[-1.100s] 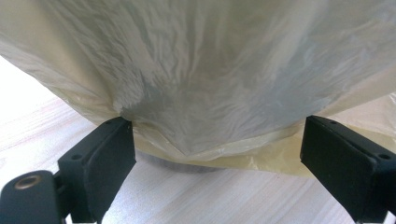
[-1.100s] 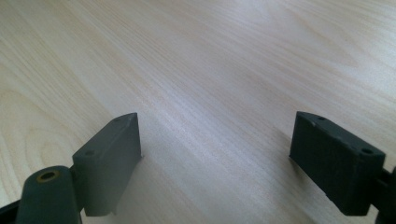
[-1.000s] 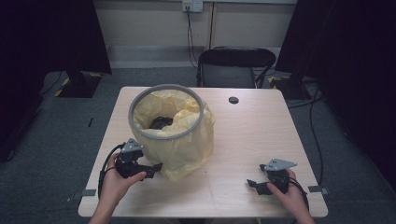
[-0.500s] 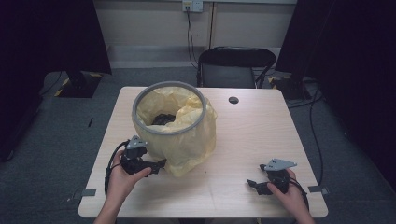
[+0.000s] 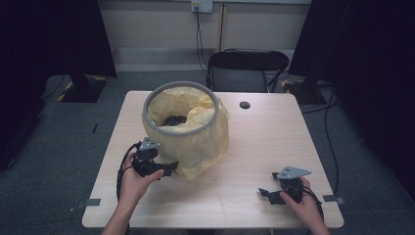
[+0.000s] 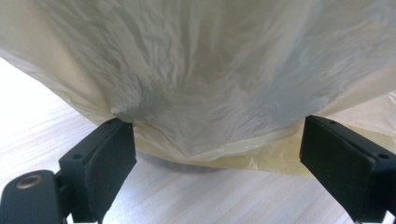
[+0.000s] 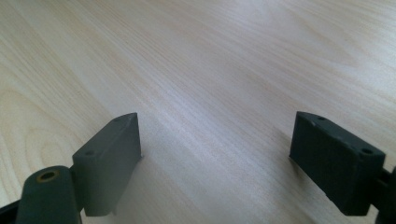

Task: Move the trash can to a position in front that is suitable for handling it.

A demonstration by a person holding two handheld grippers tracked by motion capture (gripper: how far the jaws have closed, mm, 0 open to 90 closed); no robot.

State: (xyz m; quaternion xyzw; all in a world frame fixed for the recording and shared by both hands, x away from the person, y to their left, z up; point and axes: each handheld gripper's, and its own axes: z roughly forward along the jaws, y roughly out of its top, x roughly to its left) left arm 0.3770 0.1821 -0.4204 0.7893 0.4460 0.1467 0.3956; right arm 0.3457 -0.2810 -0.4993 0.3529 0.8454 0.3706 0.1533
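While both hands rest low at the near side of the worktop, the scene reads as follows.

Worktop (image 5: 254, 147): pale wood, with a small dark round cap (image 5: 244, 105) near its far edge.

Bin (image 5: 180, 87): a round grey-rimmed bin stands upright on the left half of the worktop, toward the far side.

Liner (image 5: 205, 142): a yellow plastic bag lines the bin, folds over the rim and drapes down the outside to the worktop; something dark lies inside, too dim to tell what.

Left gripper (image 5: 169, 169): held just beside the near left foot of the bin, pointing right at the draped liner. In the left gripper view its jaws stand wide apart, with the hanging liner (image 6: 201, 93) and the bin's base between and beyond them; whether the jaws touch the plastic I cannot tell.

Right gripper (image 5: 266, 194): at the near right of the worktop, well apart from the bin, pointing left. In the right gripper view its jaws stand wide apart over bare wood (image 7: 210, 70), holding nothing.

Chair (image 5: 244, 68): a dark chair stands beyond the far edge of the worktop.
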